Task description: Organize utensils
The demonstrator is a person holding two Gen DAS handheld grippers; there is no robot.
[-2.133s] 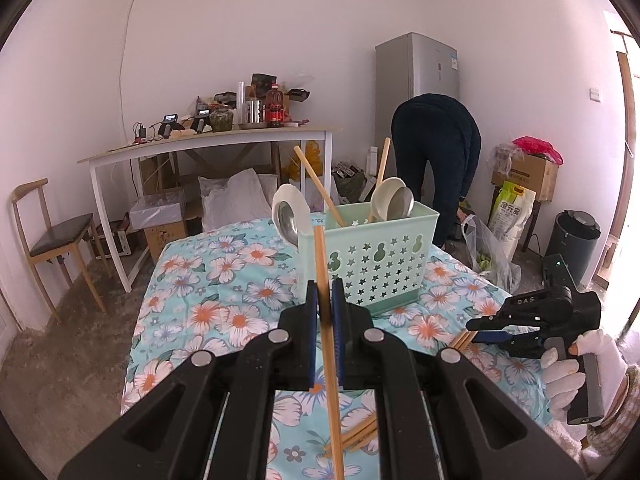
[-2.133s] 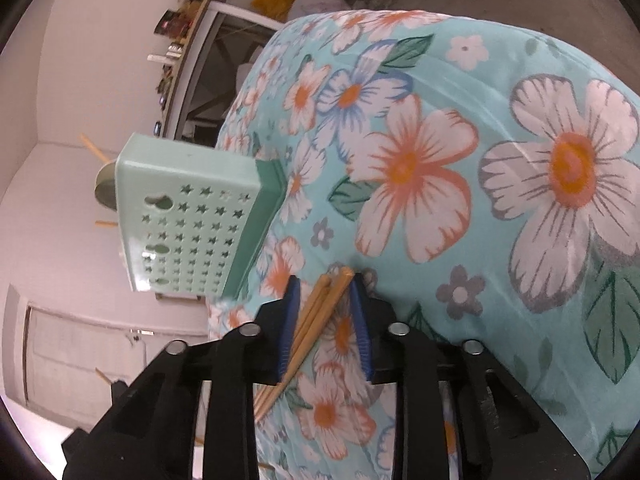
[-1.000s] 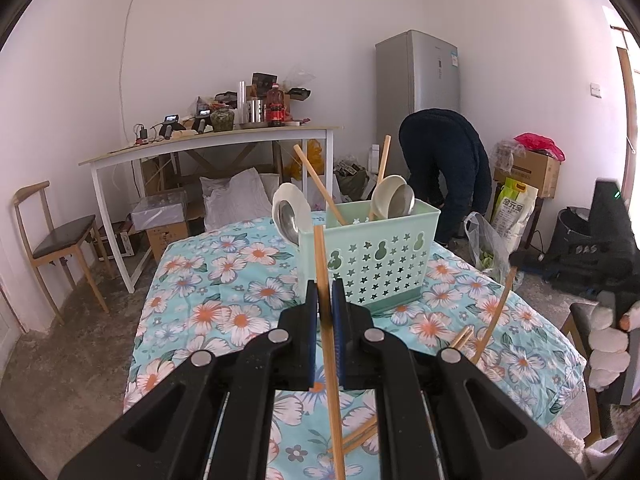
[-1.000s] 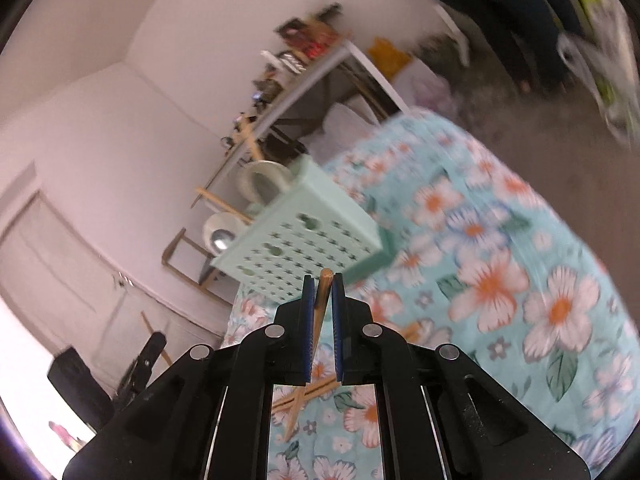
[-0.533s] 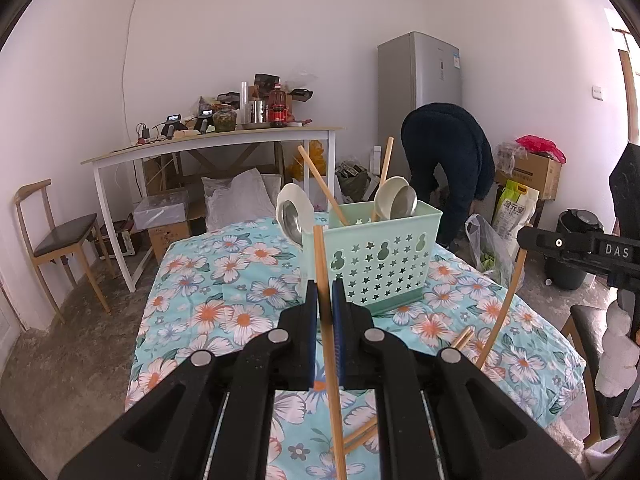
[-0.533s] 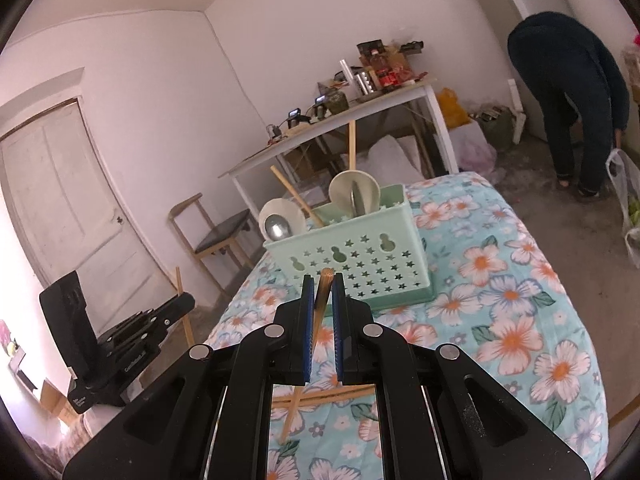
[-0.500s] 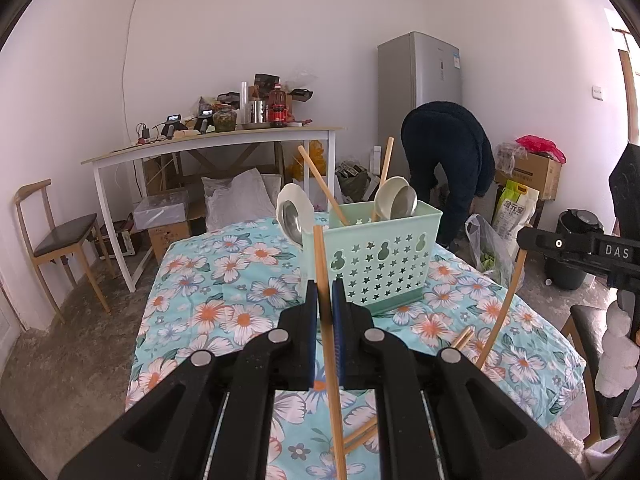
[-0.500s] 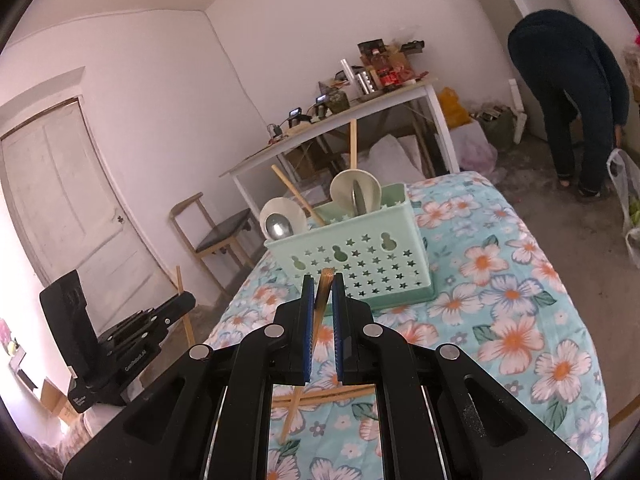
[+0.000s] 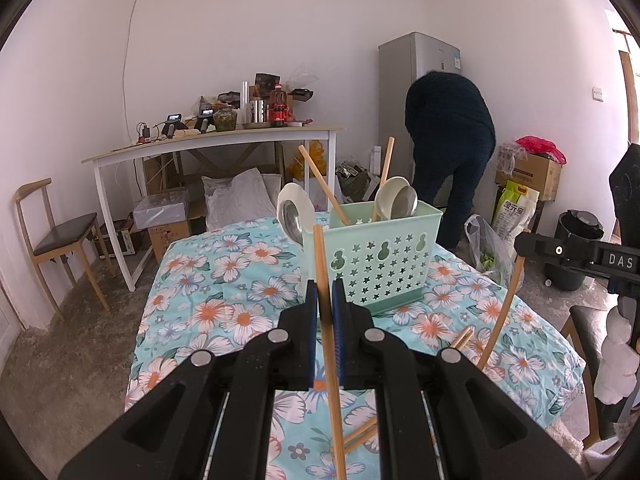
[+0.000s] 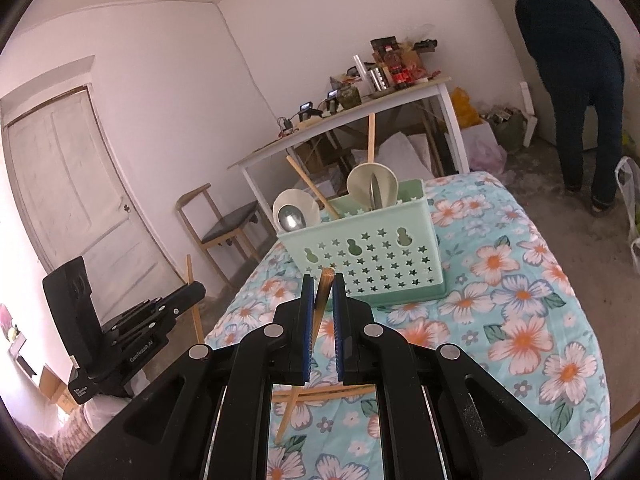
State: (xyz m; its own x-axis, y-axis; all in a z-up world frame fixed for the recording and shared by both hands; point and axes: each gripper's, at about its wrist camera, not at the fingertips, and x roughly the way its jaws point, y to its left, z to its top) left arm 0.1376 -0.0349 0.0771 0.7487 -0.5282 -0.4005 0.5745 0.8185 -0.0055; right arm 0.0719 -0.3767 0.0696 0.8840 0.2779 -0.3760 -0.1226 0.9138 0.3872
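Observation:
A mint green utensil basket (image 9: 378, 256) stands on the flowered tablecloth (image 9: 224, 288); it also shows in the right wrist view (image 10: 364, 256). It holds spoons (image 9: 294, 216) and two upright chopsticks (image 9: 322, 186). My left gripper (image 9: 325, 292) is shut on a wooden chopstick (image 9: 326, 320), held upright short of the basket. My right gripper (image 10: 322, 286) is shut on another chopstick (image 10: 320, 300), also above the cloth near the basket; it shows at the right of the left wrist view (image 9: 520, 254). Loose chopsticks (image 10: 320, 392) lie on the cloth below.
A white side table (image 9: 216, 144) cluttered with bottles stands behind, a wooden chair (image 9: 52, 240) at the left. A person in dark clothes (image 9: 452, 140) bends at a grey fridge (image 9: 420, 56). Boxes and a bin (image 9: 576, 252) are at the right.
My right gripper closed on a chopstick from the cloth, lifted it and swung to face the basket. My left gripper has held its chopstick almost still.

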